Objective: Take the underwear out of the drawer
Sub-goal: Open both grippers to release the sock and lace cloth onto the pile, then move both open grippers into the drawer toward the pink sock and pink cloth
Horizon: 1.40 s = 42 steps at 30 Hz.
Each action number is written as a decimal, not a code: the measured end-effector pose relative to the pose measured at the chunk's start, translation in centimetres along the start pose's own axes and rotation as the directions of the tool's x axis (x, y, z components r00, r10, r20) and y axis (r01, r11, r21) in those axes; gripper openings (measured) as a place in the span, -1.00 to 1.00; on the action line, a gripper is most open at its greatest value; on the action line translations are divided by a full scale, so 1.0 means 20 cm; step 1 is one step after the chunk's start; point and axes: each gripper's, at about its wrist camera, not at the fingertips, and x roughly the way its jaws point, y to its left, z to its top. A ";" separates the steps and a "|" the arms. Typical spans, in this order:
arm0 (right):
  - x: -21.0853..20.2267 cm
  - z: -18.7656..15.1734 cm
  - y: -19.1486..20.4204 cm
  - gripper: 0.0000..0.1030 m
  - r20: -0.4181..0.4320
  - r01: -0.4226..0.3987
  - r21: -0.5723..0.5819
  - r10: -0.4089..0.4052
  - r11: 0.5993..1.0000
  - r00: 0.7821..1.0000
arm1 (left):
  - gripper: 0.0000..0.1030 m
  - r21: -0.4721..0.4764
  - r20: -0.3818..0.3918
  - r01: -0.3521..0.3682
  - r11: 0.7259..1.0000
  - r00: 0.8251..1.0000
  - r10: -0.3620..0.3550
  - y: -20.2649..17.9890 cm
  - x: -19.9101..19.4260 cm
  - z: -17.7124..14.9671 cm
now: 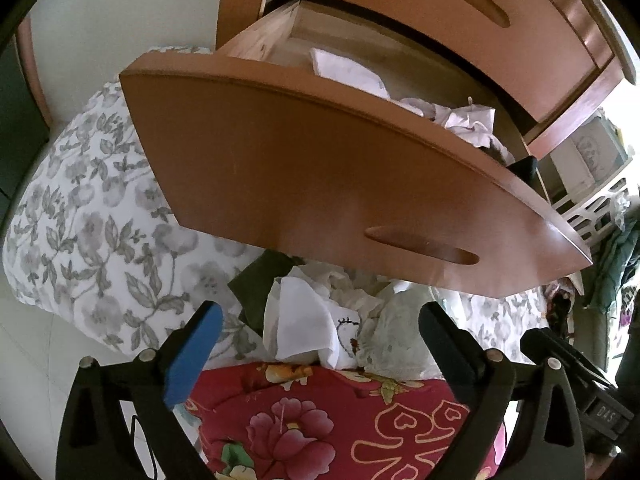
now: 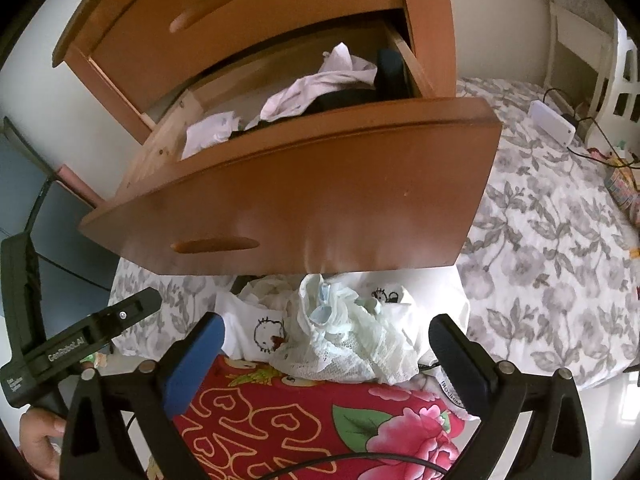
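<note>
1. We hold both tools released: the left gripper (image 1: 320,340) and the right gripper (image 2: 326,354) stand with jaws wide apart, nothing pressed between the pads. No earlier view lets us say more than that.
2. Both grippers hover over a small pile of pale underwear (image 2: 344,336) that lies on the red floral quilt (image 2: 320,424), just below the front of the open drawer (image 2: 304,192). We judge that this pile is already out and has been let go.
3. More garments remain inside the drawer: a white crumpled piece (image 2: 316,92), a smaller white one (image 2: 208,132) toward the left, and something dark (image 2: 348,98) beneath, which we cannot identify.
4. So the step in hand looks like the return trip. The next move calls for lifting one gripper over the drawer front, reaching down into the cavity and closing on the white piece without snagging the upper drawer (image 2: 224,12) above.
5. Count: two grippers, two drawers visible, one open; in the pile we make out at least three pieces, one lacy, one with a cartoon face, but folds hide the exact number. A dark green cloth (image 1: 260,284) lies beside it.
</note>
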 end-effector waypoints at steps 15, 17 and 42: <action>-0.29 0.06 -0.01 1.00 0.161 0.077 -0.036 -0.070 0.996 0.984 | 0.92 0.023 0.112 0.019 1.000 0.994 -0.022 -0.04 -0.20 0.02; -0.36 0.06 -0.02 1.00 0.195 0.111 -0.040 -0.102 0.993 0.975 | 0.92 0.028 0.136 0.018 0.999 0.990 -0.021 -0.05 -0.24 0.03; -0.70 -0.02 -0.25 1.00 0.347 0.564 -0.237 -0.474 0.791 0.810 | 0.93 0.082 0.278 -0.019 0.996 0.961 -0.004 -0.18 -0.47 0.10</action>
